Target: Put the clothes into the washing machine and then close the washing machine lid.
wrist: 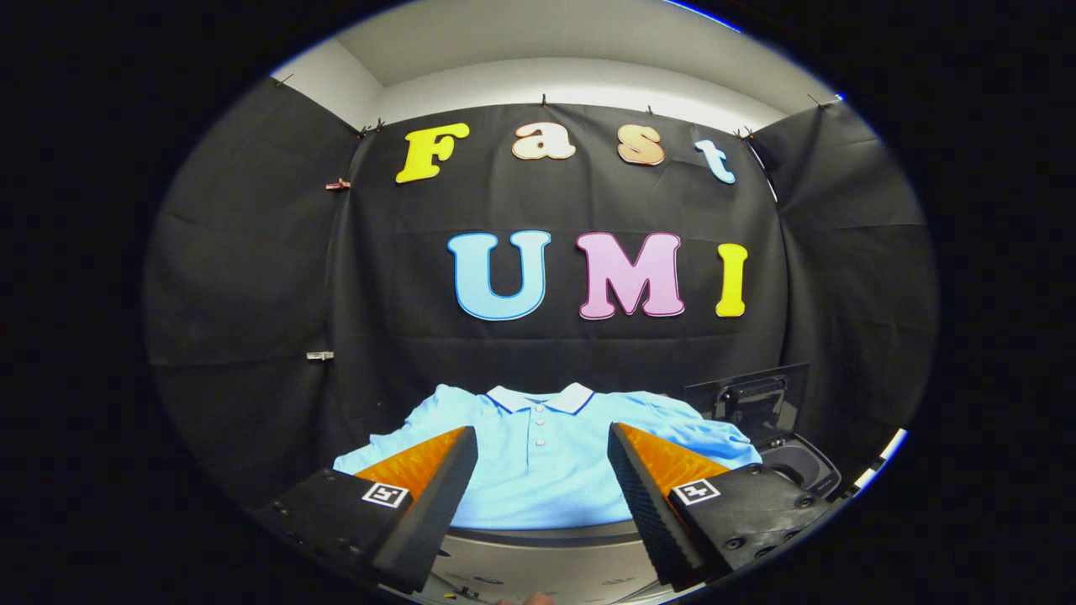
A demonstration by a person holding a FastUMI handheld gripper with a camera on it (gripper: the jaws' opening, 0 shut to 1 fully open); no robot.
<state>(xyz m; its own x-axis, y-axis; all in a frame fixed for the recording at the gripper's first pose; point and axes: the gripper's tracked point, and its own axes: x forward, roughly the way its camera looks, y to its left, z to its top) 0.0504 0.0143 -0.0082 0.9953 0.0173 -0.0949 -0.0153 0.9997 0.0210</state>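
Left: booth wall of dark cloth, a couple of small clips pinned to it. Nothing of the task on that side.

Centre: a light blue polo shirt lies spread flat, white collar away from me, button placket running toward the fingers. It seems to rest on a pale grey surface whose curved front edge shows just under the shirt hem. I cannot tell if this is a bench or the top of the appliance.

The hand-held gripper is released, its two fingers spread wide with nothing between them but a view of the shirt's chest. The fingers appear to hover short of the fabric; contact is not evident.

Right: just beside the shirt's right sleeve stands the washing machine, dark, with a rounded opening. Its lid is raised upright behind that opening. So the drum mouth looks ready to receive.

Step in hand, as I judge it: the approach to the first pick. Shirt not yet grasped, not yet in the machine, lid not yet closed. The task is at its start.

Next move calls for dropping the fingers onto the fabric and pinching a bunched fold near the chest or collar, since flat cloth gives little to bite. Then a carry rightward to the opening.
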